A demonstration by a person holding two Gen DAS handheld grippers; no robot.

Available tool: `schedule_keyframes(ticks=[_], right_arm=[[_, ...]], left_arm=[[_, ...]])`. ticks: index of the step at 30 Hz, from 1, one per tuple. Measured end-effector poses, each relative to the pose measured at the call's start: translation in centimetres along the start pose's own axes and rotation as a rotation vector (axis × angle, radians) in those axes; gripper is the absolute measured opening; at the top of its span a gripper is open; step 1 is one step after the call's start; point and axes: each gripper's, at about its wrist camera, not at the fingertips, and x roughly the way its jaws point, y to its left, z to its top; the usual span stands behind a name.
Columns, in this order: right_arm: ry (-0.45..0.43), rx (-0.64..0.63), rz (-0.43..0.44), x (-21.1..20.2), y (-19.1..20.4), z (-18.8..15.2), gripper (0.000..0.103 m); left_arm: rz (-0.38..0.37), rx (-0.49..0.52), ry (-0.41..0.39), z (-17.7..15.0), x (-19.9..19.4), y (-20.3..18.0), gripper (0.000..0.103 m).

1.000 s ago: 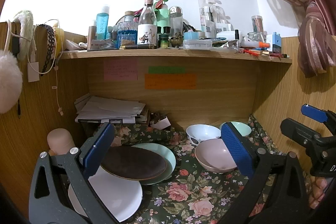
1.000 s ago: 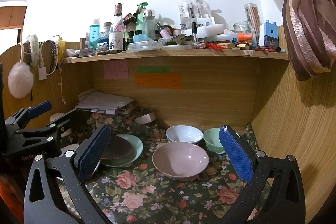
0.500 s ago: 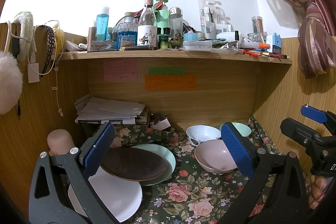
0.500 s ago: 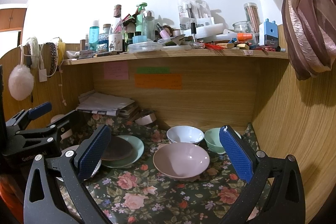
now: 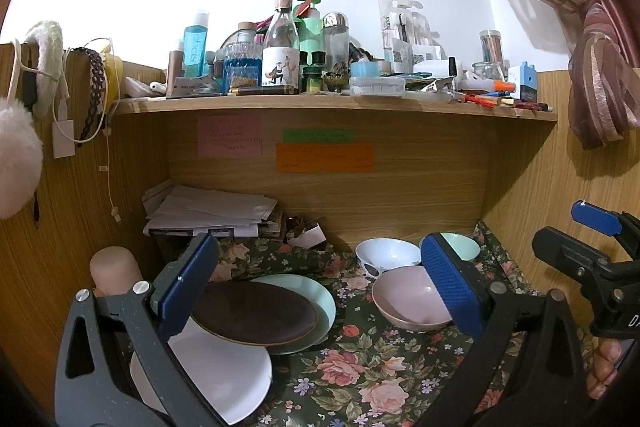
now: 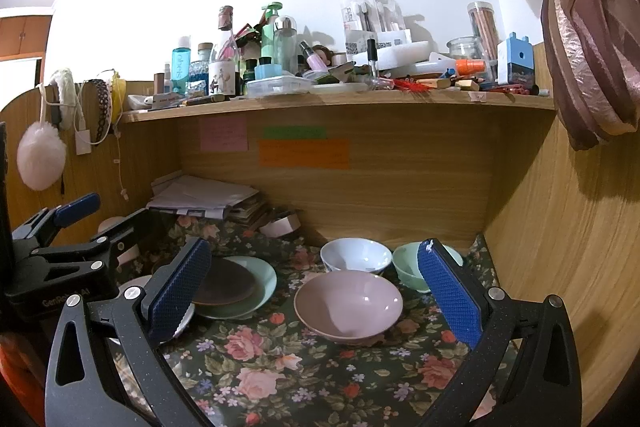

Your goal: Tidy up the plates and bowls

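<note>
Three plates [image 5: 256, 319] left, three bowls [image 6: 348, 301] right: hard, smooth, breakable. Pinch thin rims. Left gripper [image 5: 320, 295], right gripper [image 6: 316, 295] both spread wide, holding nothing.

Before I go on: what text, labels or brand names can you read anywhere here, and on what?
"GenRobot.AI": left hand-held gripper, on its black body, faint.
"phels", partial: blue bottle on the shelf.
"D", cut off: right hand-held gripper.
Pink, green and orange notes: writing too small.
Illustrated bottle label: blurred.
</note>
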Motion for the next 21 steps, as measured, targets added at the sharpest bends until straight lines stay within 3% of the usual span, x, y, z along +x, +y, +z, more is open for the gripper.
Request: schedule_keyframes(ticks=[13, 21], right_arm=[[0.057, 0.034, 0.041, 2.8, -0.3, -0.7, 0.103], [0.134, 0.011, 0.099, 7.1, 1.4, -1.7, 0.103]], left_arm=[[0.006, -0.006, 0.066, -1.4, 2.1, 1.2, 0.103], [0.067, -0.007, 0.147, -3.5, 4.8, 3.9, 0.103]])
